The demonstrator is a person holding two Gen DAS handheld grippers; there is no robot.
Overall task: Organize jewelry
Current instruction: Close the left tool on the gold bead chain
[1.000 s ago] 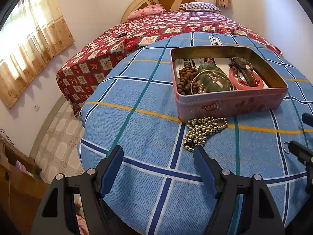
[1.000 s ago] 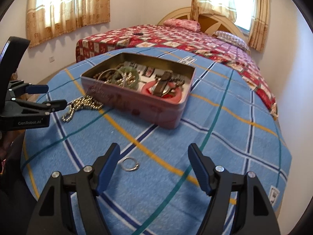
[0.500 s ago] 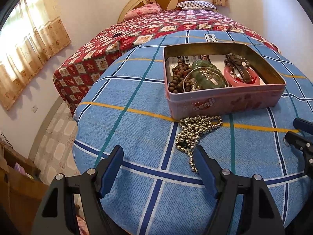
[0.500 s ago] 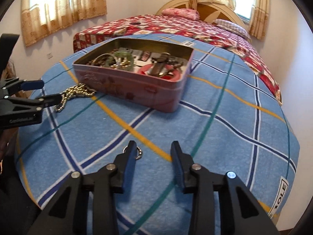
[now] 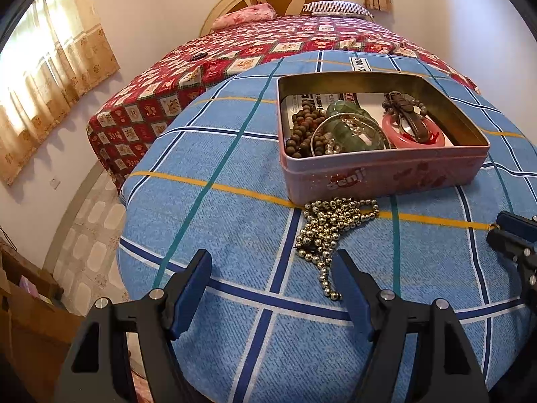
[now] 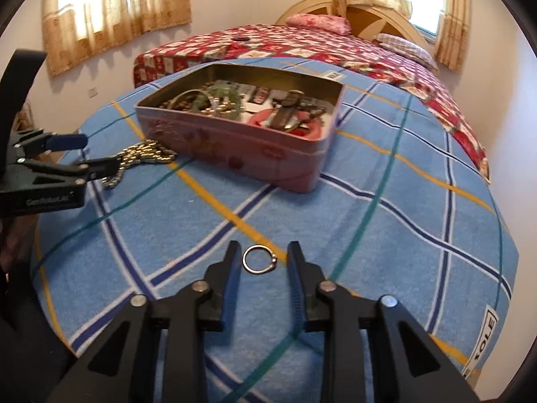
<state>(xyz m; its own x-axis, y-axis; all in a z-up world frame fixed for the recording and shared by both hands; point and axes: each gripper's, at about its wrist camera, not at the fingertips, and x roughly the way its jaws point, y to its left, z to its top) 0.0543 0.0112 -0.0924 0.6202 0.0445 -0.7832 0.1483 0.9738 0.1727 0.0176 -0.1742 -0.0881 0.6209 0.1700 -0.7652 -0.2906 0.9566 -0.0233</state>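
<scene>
A pink tin box [image 5: 386, 174] [image 6: 235, 158] sits on the blue checked cloth [image 5: 218, 221] and holds brown beads, a green bangle, a pink bangle and a dark clip. A silver bead necklace [image 5: 332, 231] [image 6: 141, 158] lies on the cloth against the tin's front. My left gripper [image 5: 272, 272] [image 6: 90, 154] is open, its right finger beside the necklace's tail. A small silver ring [image 6: 258, 259] lies flat on the cloth. My right gripper [image 6: 263, 258] is partly open, with the ring between its fingers, untouched. It also shows in the left wrist view [image 5: 513, 231].
A bed with a red patterned cover [image 5: 268, 47] stands behind the table. The table edge drops to a tiled floor [image 5: 90, 228] on the left. A cardboard box [image 5: 27, 302] stands low at left. Curtained windows [image 6: 114, 3] line the wall.
My right gripper narrowed its jaws and moved forward, so the ring now lies between its fingers. My left gripper moved closer to the bead necklace.
</scene>
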